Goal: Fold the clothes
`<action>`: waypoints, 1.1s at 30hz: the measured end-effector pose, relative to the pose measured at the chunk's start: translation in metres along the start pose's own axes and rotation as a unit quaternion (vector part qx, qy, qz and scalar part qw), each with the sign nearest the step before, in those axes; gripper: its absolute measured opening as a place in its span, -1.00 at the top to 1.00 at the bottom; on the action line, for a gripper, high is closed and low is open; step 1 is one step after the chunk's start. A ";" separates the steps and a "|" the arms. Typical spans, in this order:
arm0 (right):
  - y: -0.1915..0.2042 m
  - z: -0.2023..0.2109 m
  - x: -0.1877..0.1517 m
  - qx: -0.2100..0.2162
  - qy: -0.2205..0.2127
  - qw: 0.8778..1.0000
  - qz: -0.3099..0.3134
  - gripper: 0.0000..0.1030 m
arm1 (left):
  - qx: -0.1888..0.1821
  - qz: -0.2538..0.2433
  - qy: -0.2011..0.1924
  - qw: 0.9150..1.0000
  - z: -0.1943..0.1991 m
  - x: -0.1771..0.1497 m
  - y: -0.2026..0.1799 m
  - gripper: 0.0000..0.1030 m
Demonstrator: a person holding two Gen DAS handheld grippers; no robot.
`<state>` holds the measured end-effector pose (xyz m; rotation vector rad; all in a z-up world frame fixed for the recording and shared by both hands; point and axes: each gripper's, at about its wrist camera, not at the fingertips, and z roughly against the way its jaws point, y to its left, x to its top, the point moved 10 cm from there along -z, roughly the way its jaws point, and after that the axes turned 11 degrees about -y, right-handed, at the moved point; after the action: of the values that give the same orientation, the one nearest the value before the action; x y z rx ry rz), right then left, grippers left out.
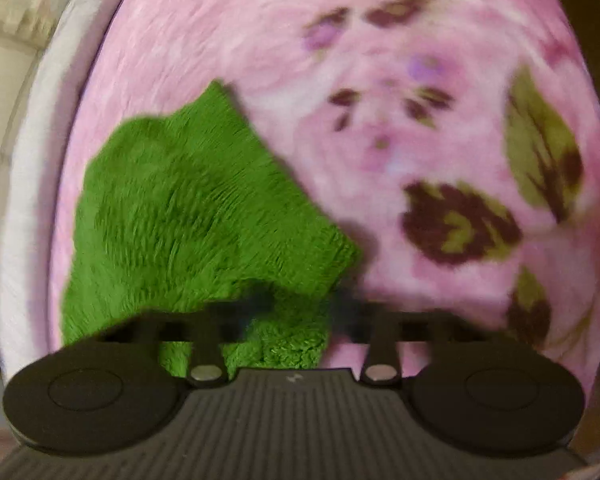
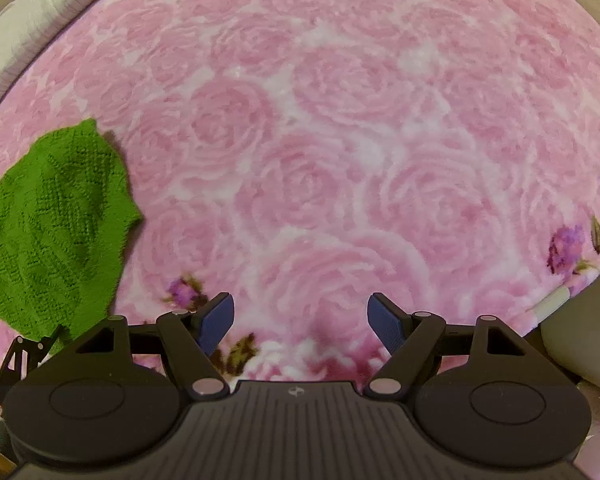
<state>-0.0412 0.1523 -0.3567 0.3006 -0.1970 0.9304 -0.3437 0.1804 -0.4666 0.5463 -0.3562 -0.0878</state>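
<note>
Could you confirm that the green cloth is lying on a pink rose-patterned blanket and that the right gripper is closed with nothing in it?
Not quite: the right gripper is open, its blue pads wide apart, as the right wrist view shows. The green cloth does lie on the pink rose-patterned blanket, and that gripper holds nothing.

home bedroom: rose-print fleece blanket (on bed)

Both wrist cameras look forward and down onto the pink rose-patterned fleece blanket. The left sits close over the green knitted cloth; the right sees it at far left, sharing both.
</note>
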 end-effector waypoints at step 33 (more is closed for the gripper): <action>0.109 0.142 0.159 0.164 -0.186 0.969 0.018 -0.49 | 0.230 0.624 -0.320 0.674 0.430 0.050 0.439 0.93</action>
<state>-0.0419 0.2861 -0.1575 0.7816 -0.3954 0.9370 -0.4542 0.3341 0.1198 0.6535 -1.4181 1.2227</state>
